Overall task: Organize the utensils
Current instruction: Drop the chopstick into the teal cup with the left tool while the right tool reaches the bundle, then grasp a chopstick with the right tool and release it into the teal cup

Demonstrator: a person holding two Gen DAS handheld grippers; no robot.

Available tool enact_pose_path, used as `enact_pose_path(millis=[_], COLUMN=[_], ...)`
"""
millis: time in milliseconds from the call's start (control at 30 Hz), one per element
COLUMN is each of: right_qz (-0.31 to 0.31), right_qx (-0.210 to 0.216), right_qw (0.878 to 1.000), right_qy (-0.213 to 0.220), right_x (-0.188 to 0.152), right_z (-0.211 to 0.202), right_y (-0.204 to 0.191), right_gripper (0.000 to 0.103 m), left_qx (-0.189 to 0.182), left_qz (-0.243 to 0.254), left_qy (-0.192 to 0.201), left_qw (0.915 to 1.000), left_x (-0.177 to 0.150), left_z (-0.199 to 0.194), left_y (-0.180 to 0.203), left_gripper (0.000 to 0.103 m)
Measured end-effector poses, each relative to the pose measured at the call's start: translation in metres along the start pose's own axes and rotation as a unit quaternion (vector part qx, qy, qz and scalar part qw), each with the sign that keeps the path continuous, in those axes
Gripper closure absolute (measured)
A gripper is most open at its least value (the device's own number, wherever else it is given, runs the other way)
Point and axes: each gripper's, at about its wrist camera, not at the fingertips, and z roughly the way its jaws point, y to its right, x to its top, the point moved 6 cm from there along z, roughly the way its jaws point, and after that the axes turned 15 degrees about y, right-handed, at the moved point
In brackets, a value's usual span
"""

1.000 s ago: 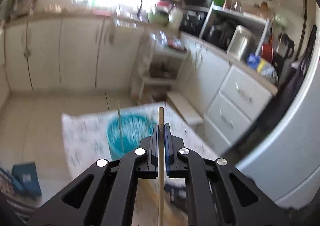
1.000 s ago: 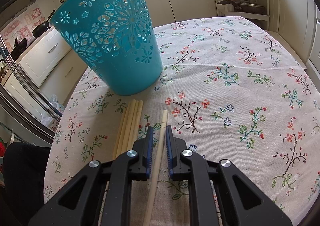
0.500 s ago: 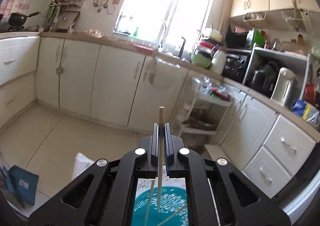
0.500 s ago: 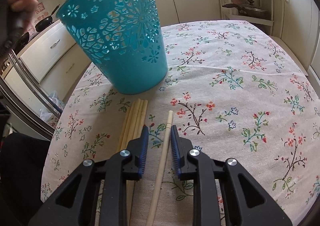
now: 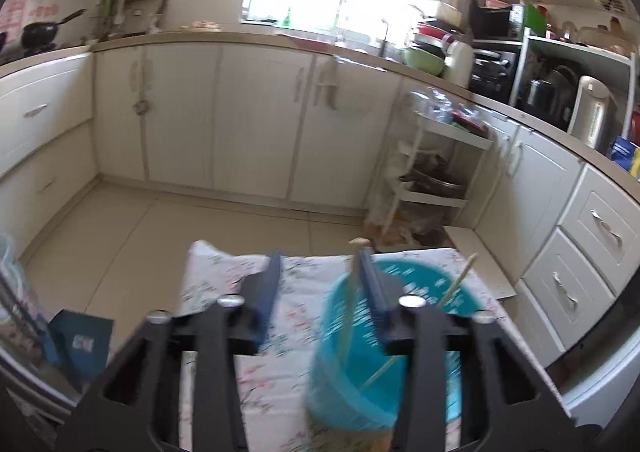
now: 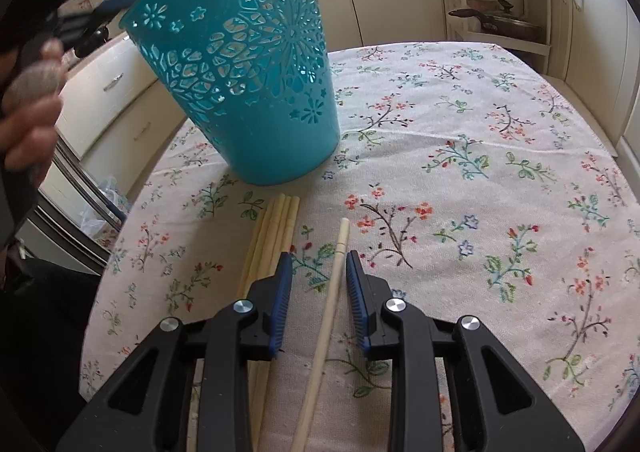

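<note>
Two grippers are in play. Our left gripper [image 5: 318, 288] has its jaws opening above the perforated turquoise plastic basket [image 6: 240, 64]; the pale wooden chopstick [image 5: 352, 292] beside its right pad is not clamped and stands with its lower end already inside the basket. We judge this a release, timed so the stick drops into the container. A second chopstick [image 5: 456, 288] leans against the far rim, so we count two sticks in the basket as seen from the left wrist view, though blur may hide others.

Our right gripper [image 6: 318, 280] points down at the table, its jaws also opening slightly, unclenched. One single pale chopstick [image 6: 334, 284] lies on the cloth between the pads with a gap on each side; nothing is gripped. We judge the gripper is set astride it in readiness for the next pick.

Just to the left lies a bundle of chopsticks [image 6: 276, 236], tips aligned towards the basket; four ends show. That makes five sticks yet to be stowed.

Beyond, the basket stands upright on the floral tablecloth [image 6: 480, 156], near the sticks. The person's hand [image 6: 32, 108] holding the left gripper shows at the left edge of the right wrist view.
</note>
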Motion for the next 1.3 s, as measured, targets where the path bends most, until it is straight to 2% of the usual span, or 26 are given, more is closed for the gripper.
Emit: enact_pose_path(millis=[167,300,333,433,533,667,733,800,867,967,1133,1300], right_qz=[-0.009,-0.035,-0.049,-0.117,-0.208,-0.138,-0.065,-0.007,0.034,0.056,0.06,0.071], right_qx=[-0.016,-0.05,-0.066,-0.096,-0.117,-0.077,-0.028,0.008,0.039,0.068,0.075,0.051], right_qw=[1.0,0.998,0.996,0.988,0.971,0.987,0.997,1.0,0.998,0.99,0.973,0.963], right_qy=[-0.003,-0.013,-0.014,-0.014,-0.018,-0.037,-0.022,0.003,0.048,0.115,0.211,0.256], right_x=[0.0,0.0,0.0,-0.003,-0.008,-0.002,0.014,0.037,0.073,0.127,0.203,0.251], right_z=[0.002,0.002,0.002,0.002,0.002,-0.014,-0.038,-0.06,-0.088,-0.118,-0.129,-0.084], right_y=[-0.003,-0.005,-0.006,-0.016,-0.032,-0.023,-0.021,-0.019,-0.019,-0.03,-0.055,-0.065], right_gripper=[0.076,0.089,0.093,0.093,0.097,0.097,0.097,0.097,0.097,0.097,0.097,0.097], left_qx=[0.022,0.032,0.033,0.032,0.028,0.026,0.028,0.031,0.033,0.032,0.033,0.034], left_qz=[-0.036,-0.057,-0.059,-0.061,-0.058,-0.052,-0.053,-0.057,-0.061,-0.062,-0.061,-0.063], left_qy=[-0.016,-0.034,-0.037,-0.047,-0.055,-0.063,-0.068,-0.074,-0.079,-0.082,-0.085,-0.086], left_qw=[0.999,0.9973,0.997,0.9965,0.9964,0.9963,0.9959,0.9951,0.9945,0.9942,0.9939,0.9937], left_x=[-0.01,-0.017,-0.019,-0.022,-0.025,-0.028,-0.03,-0.032,-0.034,-0.037,-0.043,-0.044], left_z=[-0.011,-0.013,-0.014,-0.013,-0.014,-0.014,-0.014,-0.013,-0.014,-0.015,-0.02,-0.022], left_y=[-0.039,-0.06,-0.063,-0.067,-0.067,-0.067,-0.069,-0.072,-0.074,-0.072,-0.073,-0.076], left_gripper=[0.054,0.053,0.053,0.052,0.051,0.05,0.049,0.049,0.048,0.048,0.046,0.046])
